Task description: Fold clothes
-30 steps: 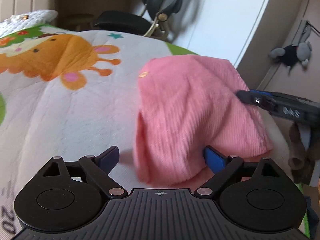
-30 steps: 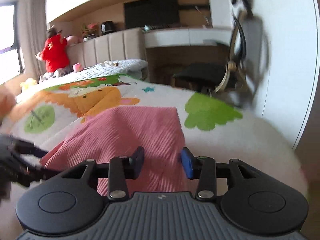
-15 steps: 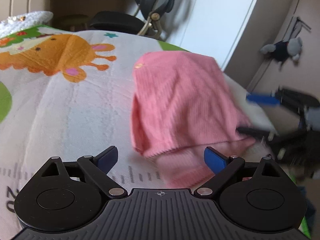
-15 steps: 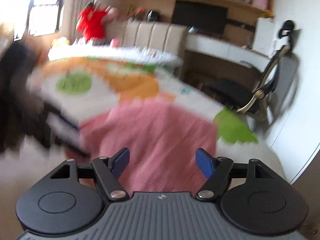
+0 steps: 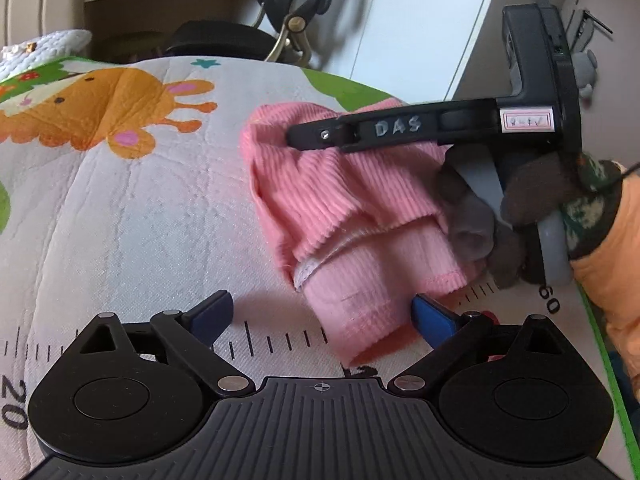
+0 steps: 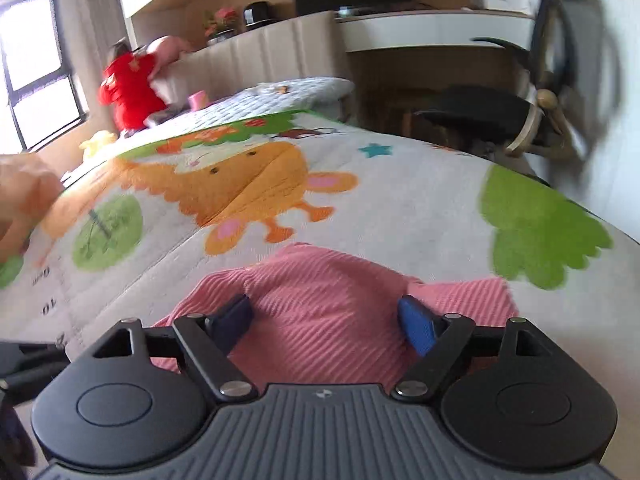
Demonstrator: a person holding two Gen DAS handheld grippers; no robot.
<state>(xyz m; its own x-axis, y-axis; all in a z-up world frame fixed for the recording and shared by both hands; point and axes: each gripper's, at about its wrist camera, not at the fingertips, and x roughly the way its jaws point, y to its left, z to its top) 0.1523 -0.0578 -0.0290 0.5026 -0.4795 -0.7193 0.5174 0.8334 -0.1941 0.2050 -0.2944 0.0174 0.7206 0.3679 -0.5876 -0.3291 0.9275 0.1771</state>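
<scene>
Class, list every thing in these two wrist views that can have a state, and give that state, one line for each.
pink garment: folded into a bundle, lying on the mat, not gripped.
left gripper: open, garment edge between its fingers.
right gripper: open, over the garment.
play mat: spread flat.
office chair: unoccupied, by the desk.

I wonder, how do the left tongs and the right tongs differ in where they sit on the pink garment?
The left tongs sit at the near hem of the pink garment, mostly over bare mat; the right tongs sit over its middle, cloth spanning their gap. Both are open, gripping nothing.
</scene>
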